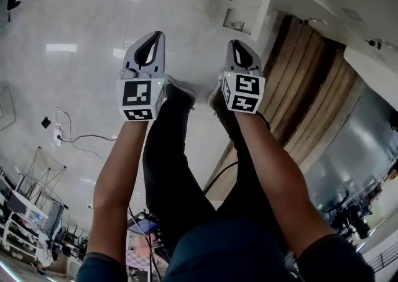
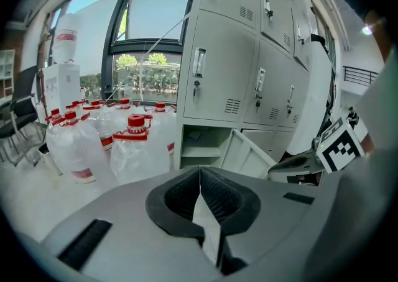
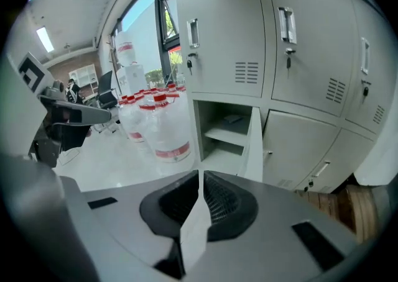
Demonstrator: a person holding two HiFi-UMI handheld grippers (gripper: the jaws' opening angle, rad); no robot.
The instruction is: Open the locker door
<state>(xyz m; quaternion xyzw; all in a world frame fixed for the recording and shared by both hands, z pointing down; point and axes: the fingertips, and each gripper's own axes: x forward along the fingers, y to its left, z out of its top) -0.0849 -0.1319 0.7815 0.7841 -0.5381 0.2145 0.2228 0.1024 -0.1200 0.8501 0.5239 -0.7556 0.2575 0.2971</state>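
1. Jaws on your left gripper sit pressed together, with nothing between them.
2. Your right gripper matches it: the pads meet along one line and hold nothing.
3. You hold both side by side in front of you, apart from each other (the head view shows them above your legs), and neither touches the lockers.
4. The locker door stands swung outward from the open compartment in the lower row, at the end of the bank, and the shelf inside is exposed.
5. The upper door above it is closed, as are the neighbouring ones.
6. Red-capped water bottles stand on the floor just beside the open compartment, in front of the window.
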